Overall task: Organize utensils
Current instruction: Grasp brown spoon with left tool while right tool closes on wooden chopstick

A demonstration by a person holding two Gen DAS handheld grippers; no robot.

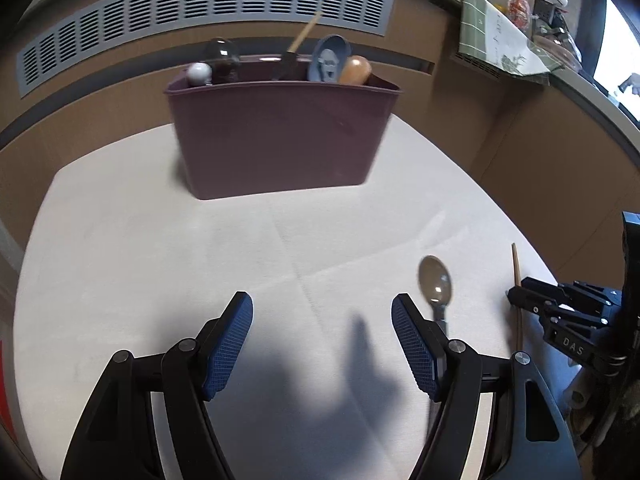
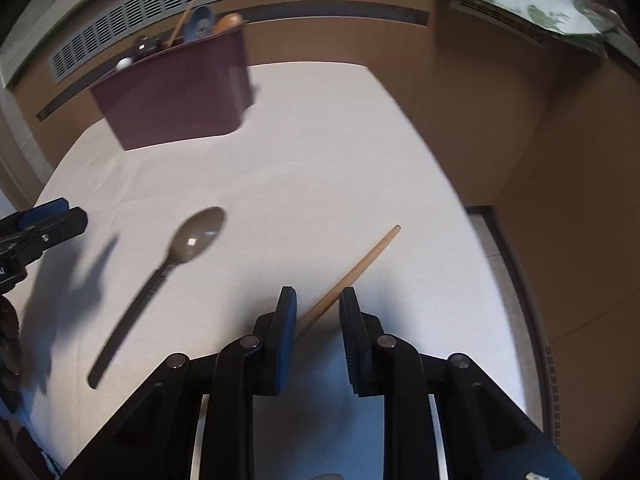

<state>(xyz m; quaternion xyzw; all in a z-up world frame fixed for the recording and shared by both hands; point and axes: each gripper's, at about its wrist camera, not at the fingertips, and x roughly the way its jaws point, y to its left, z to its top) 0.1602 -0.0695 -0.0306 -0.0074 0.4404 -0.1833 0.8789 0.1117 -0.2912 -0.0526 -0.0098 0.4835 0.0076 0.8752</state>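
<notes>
Right claw (image 2: 318, 300), jaws narrowly apart, straddles the wooden chopstick (image 2: 352, 272), seemingly untouched: centre before squeezing. Left claw (image 1: 322, 312) gapes empty.

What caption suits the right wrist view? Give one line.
Right gripper straddles a wooden stick, jaws not yet pressing it, beside a spoon on the table.

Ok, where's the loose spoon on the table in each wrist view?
Left wrist view: the spoon lies at lower right, just outside the left gripper's right-hand finger, which hides its handle.
Right wrist view: the spoon lies at left of centre, bowl towards the top, handle running down-left.
Shared landmark: the maroon bin of utensils at the table's far end.
</notes>
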